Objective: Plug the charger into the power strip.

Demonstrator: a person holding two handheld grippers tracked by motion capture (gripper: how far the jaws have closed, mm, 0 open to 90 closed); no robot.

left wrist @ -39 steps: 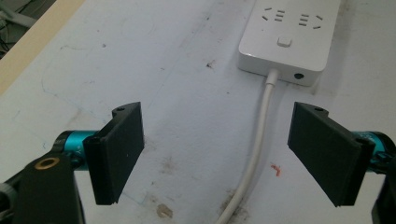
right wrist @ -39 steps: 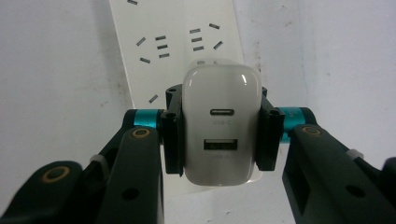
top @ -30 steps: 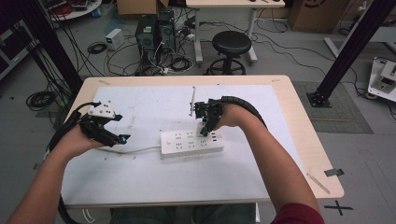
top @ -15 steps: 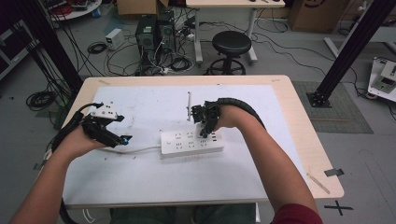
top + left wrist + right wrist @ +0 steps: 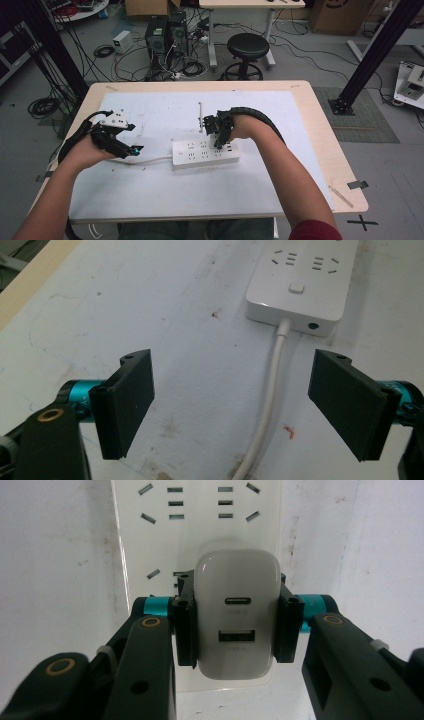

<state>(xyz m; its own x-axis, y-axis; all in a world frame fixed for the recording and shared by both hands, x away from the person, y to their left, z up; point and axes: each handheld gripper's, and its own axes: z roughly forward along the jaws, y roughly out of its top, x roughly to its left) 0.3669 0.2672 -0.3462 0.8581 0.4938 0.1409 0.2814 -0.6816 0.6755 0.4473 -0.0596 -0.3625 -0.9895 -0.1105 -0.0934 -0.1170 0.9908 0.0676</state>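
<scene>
Right gripper, jaws pinching white charger over power strip on worktop; left gripper spread astride cord. Best pressed squarely, prongs aligned with slots.

Left gripper: 2 flat black jaws, teal collars, brass rivets. Right gripper: same, black ribbed cable.

Grey floor, black stool, tangled cables, computer tower.
</scene>
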